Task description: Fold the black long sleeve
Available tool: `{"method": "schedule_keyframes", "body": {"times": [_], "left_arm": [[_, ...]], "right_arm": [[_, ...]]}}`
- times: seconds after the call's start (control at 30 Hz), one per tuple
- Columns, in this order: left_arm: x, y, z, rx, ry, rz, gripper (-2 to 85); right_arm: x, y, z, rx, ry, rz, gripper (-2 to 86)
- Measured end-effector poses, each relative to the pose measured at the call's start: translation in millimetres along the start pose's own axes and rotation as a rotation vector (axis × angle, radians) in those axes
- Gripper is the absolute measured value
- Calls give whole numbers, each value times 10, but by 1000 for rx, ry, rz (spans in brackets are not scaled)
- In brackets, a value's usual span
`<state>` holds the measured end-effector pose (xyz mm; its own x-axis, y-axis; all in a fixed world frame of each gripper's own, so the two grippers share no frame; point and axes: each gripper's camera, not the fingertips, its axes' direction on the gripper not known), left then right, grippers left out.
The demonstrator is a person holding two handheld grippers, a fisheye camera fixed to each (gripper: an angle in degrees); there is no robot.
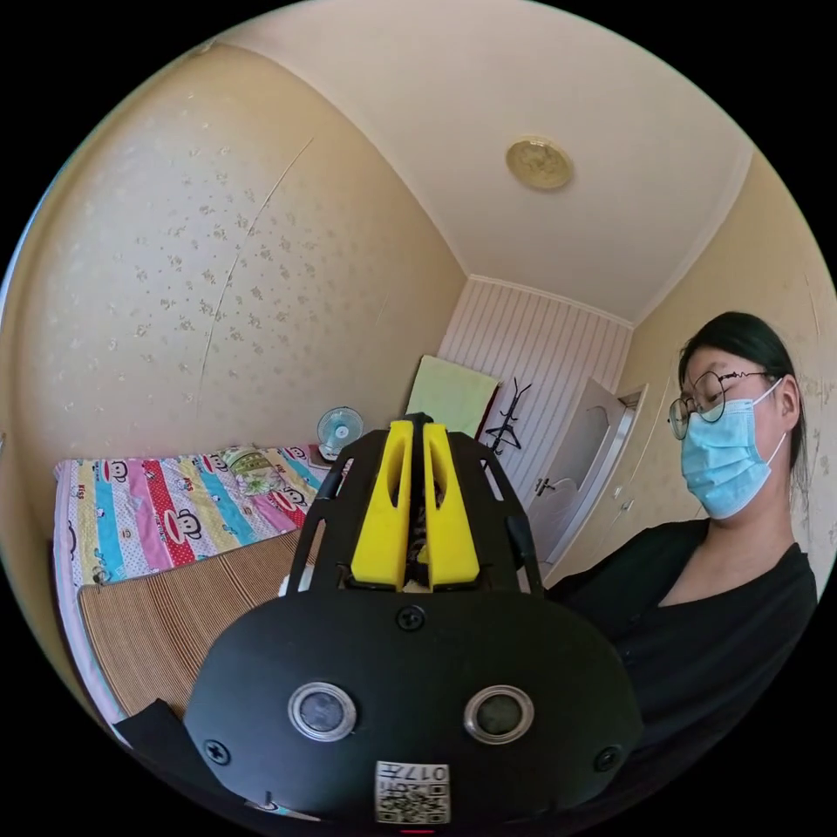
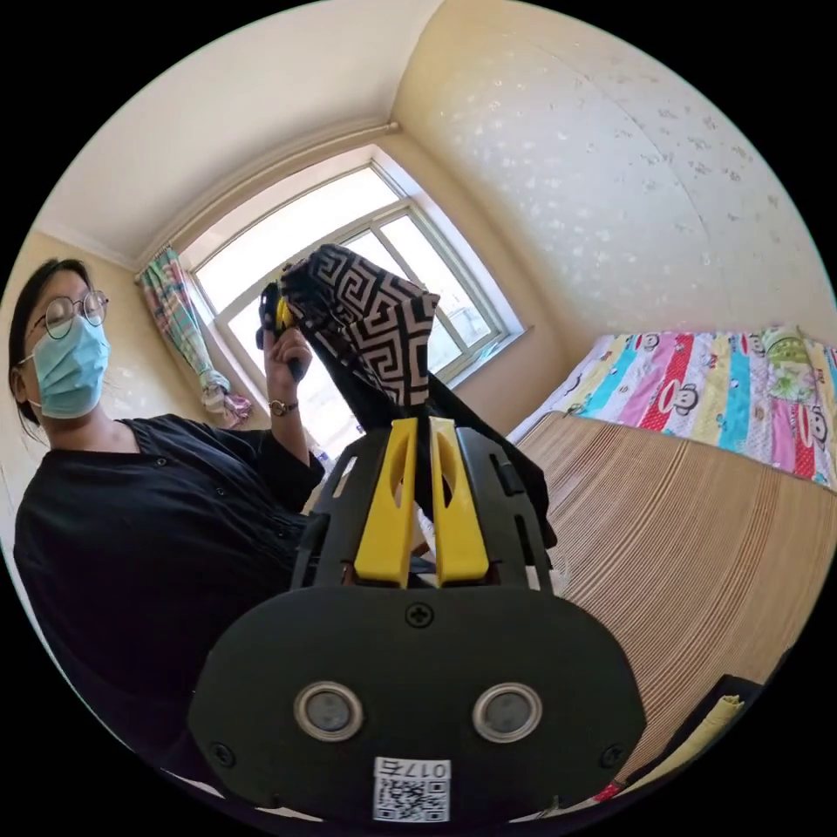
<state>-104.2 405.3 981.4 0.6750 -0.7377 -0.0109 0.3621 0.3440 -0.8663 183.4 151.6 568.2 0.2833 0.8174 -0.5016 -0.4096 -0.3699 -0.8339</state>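
Left gripper (image 2: 277,316) raised by the window, jaws pinching patterned black long sleeve (image 2: 370,327), right gripper (image 2: 421,427) clamped on its lower fabric, above the bed's woven mat (image 2: 697,540).

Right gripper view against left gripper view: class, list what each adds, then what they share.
Right gripper view adds the window, a curtain and the black long sleeve with its patterned panel, held aloft between the left gripper and the right gripper.
Left gripper view adds a ceiling lamp, small fan, green towel and door.
Both share the striped mat, the colourful sheet and the person.
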Motion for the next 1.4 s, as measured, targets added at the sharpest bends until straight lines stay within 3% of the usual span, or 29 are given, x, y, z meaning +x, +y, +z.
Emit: {"method": "schedule_keyframes", "body": {"times": [0.33, 0.57, 0.73, 0.9, 1.1, 1.23, 1.4], "left_arm": [[100, -227, -234, -96, -24, 4, -8], [14, -422, -634, -101, -53, -16, -8], [-302, -517, -1105, -99, -76, -104, -8], [-754, -558, -1477, -131, -4, -188, -7], [-1192, -408, -1715, -203, 165, -225, -7], [-1176, -326, -1850, -225, 315, -139, -7], [-1445, -815, -1909, -239, 230, -125, -7]], "right_arm": [[604, 269, 786, -132, -365, 194, 86], [647, -12, 380, 4, -490, 155, 41], [700, -265, -356, 141, -391, 164, 23], [350, -757, -1133, 238, -250, 25, 17], [-166, -1045, -1557, 201, -121, -96, 16], [-418, -1079, -1821, 225, -107, -129, 15], [-581, -1699, -2011, 181, 107, -54, 13]]}}
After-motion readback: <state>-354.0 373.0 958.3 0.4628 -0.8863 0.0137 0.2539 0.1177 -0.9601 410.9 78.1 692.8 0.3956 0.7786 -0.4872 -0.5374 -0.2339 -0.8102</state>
